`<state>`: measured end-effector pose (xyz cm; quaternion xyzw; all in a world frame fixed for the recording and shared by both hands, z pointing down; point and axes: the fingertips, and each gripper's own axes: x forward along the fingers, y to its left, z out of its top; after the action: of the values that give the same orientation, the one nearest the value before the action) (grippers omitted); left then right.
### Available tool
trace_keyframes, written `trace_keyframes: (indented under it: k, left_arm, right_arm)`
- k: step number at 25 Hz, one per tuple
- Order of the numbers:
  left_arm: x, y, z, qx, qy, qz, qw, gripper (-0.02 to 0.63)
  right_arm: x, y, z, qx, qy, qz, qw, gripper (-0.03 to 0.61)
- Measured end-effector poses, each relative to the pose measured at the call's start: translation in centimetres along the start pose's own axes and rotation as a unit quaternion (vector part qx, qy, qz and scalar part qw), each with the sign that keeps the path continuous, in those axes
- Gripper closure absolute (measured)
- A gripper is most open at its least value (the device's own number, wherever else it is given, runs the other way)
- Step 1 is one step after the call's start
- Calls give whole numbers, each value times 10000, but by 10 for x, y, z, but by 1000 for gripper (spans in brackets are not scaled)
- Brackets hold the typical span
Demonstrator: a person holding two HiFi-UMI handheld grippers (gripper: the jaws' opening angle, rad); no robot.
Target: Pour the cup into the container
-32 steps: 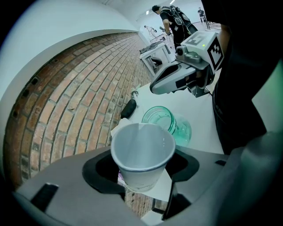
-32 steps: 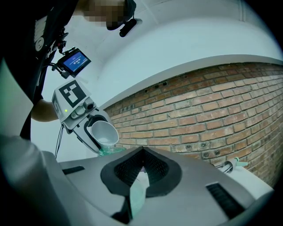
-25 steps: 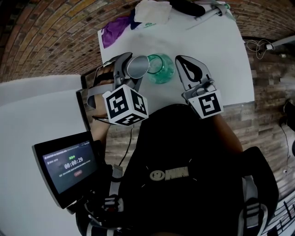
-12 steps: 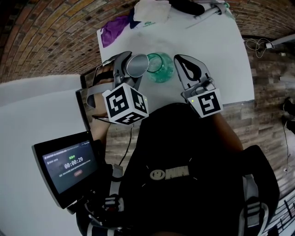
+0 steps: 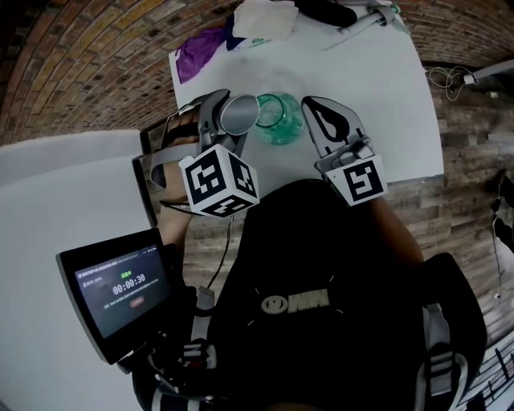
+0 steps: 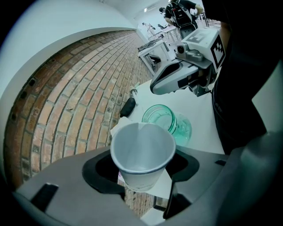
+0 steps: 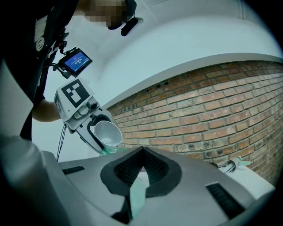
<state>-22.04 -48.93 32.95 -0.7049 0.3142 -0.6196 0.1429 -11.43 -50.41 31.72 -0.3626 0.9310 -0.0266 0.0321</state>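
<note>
My left gripper is shut on a white paper cup, which leans with its mouth toward a green glass container standing on the white table. In the left gripper view the cup sits between the jaws, its inside looks almost empty, and the container lies just beyond its rim. My right gripper hovers to the right of the container, shut with nothing in it; its tips meet in the right gripper view. That view also shows the cup held in the left gripper.
At the table's far end lie a purple cloth, a crumpled white tissue, a black object and a syringe-like tool. A small screen hangs at lower left. Brick floor surrounds the table.
</note>
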Motion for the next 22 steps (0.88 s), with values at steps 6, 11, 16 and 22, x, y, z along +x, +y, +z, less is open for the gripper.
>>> trace_keyframes:
  k: [6,11,16,22]
  left_arm:
    - [1,0,0,35,32,2,10000,322]
    - [1,0,0,71,60,15,10000,322]
    - [2,-1,0,143,96,25,9998,322]
    - [1,-1,0,192,129,31,9997,322]
  right_arm:
    - [0,-1,0,14,-2,-1,10000,574]
    - [1,0,0,8,-9,31,10000,574]
    - [1,0,0,8,-27,38,10000,574]
    - [1,0,1,12,-50,34,10000,574]
